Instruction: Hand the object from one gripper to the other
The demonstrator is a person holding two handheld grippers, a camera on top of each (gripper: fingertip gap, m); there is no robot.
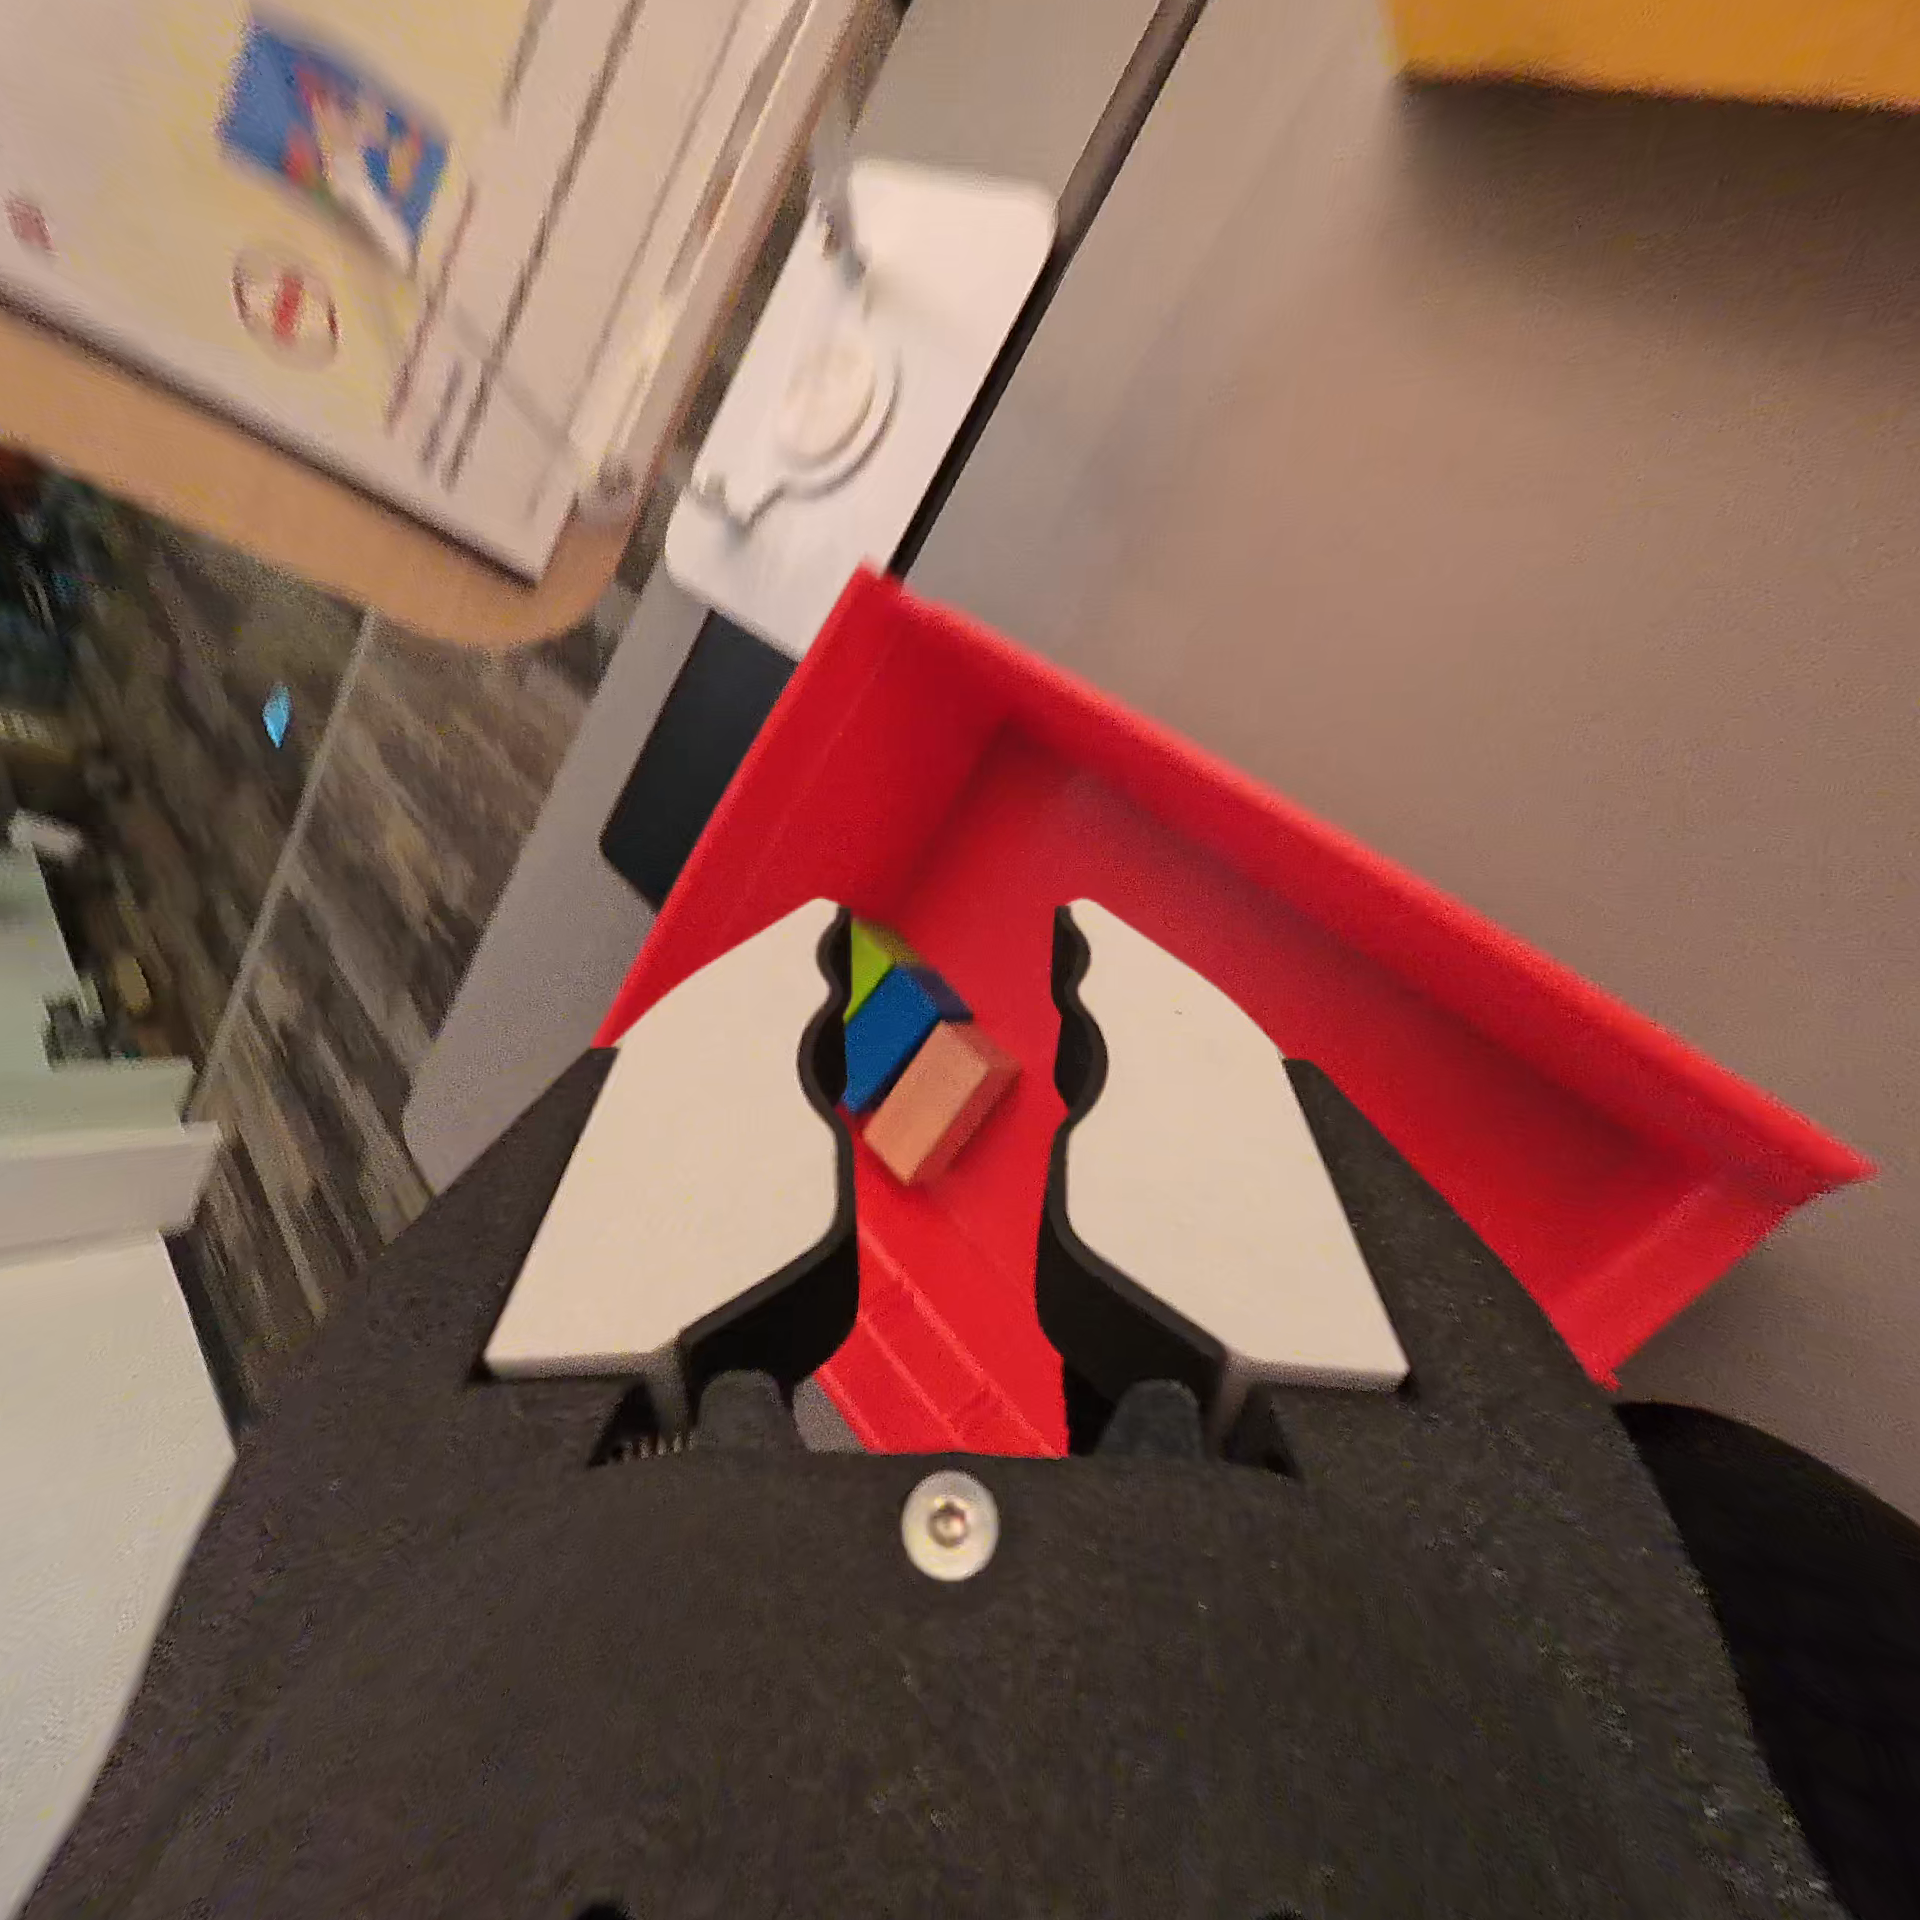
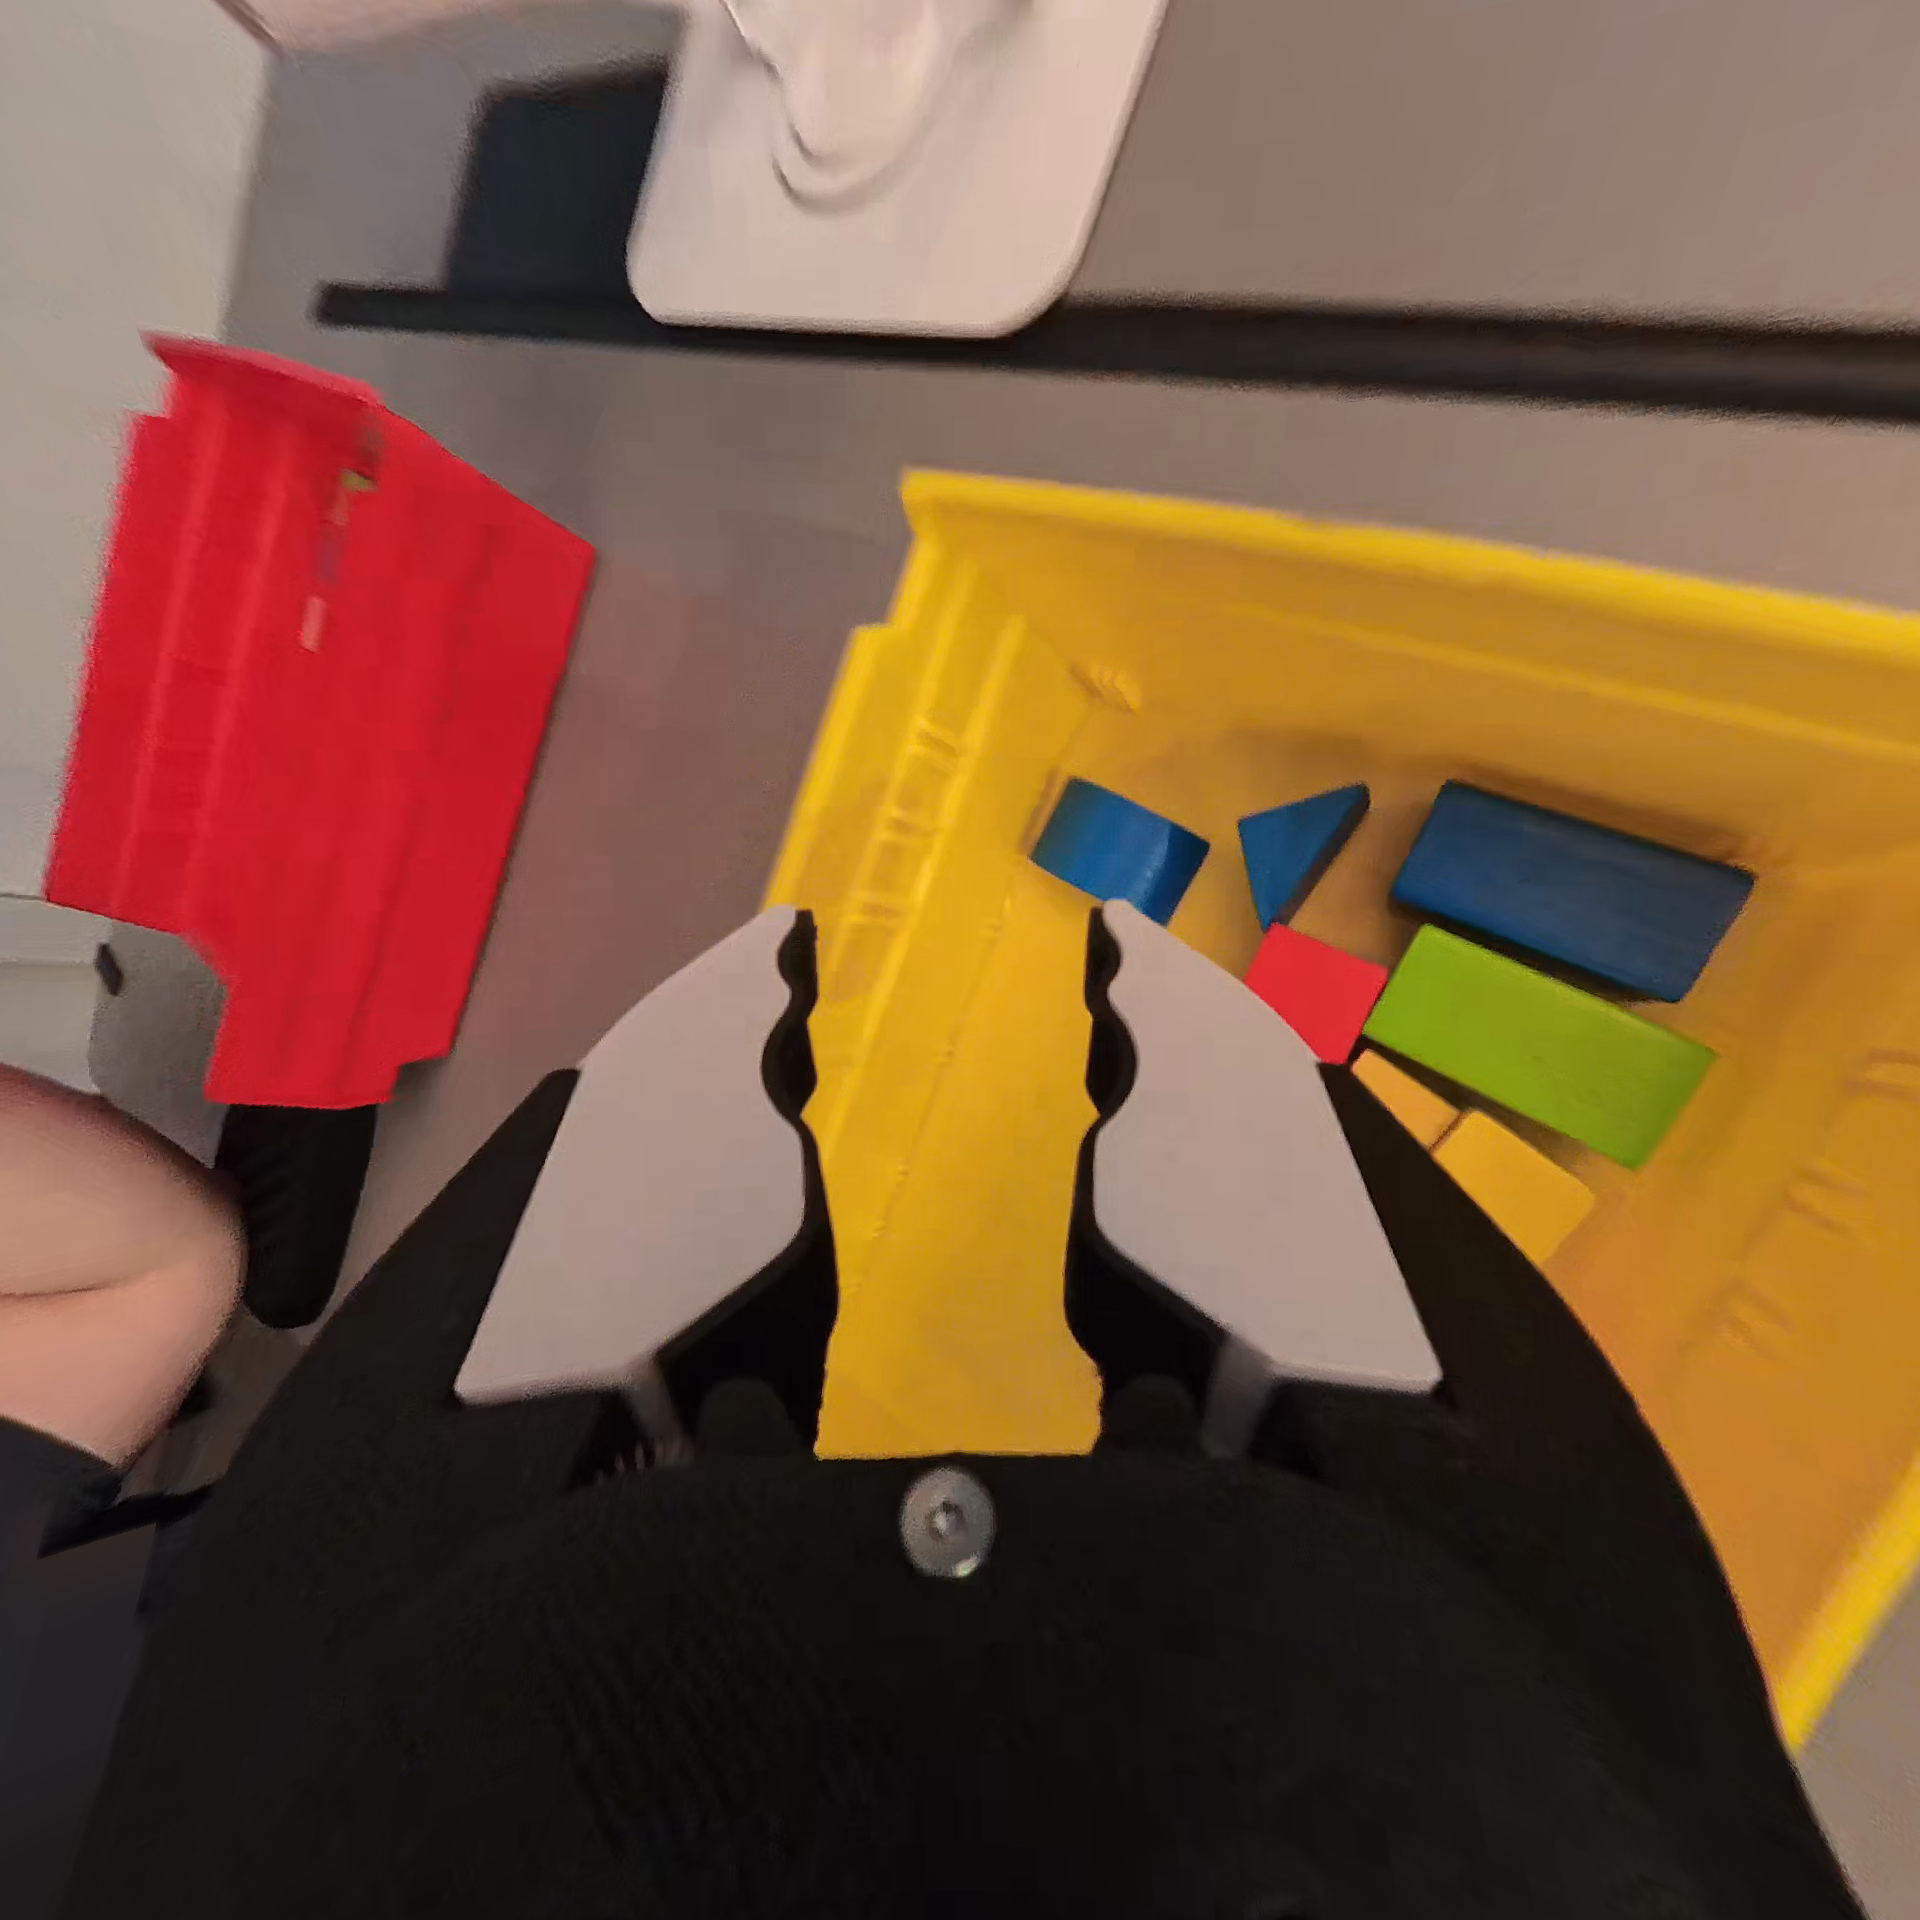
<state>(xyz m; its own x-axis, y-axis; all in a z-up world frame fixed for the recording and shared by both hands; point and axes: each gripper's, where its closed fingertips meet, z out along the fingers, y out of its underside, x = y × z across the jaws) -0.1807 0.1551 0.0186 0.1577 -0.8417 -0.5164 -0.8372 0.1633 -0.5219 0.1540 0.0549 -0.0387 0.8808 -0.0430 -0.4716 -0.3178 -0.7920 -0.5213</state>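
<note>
Pick-up pending: left gripper (image 1: 948, 914) and right gripper (image 2: 948, 920) both gape, empty. Right hovers over the yellow bin's (image 2: 1351, 603) left edge and next must clamp a block, likely the blue half-cylinder (image 2: 1117, 847).

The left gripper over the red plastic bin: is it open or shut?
Open. The left gripper shows a clear gap between its fingers, holding nothing; through it the red plastic bin floor and small coloured wooden blocks are visible.

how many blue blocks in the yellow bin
3, all along the far side of the yellow bin: blue half-cylinder leftmost, blue triangle in the middle, blue rectangular block rightmost. The gripper may hide others.
</note>
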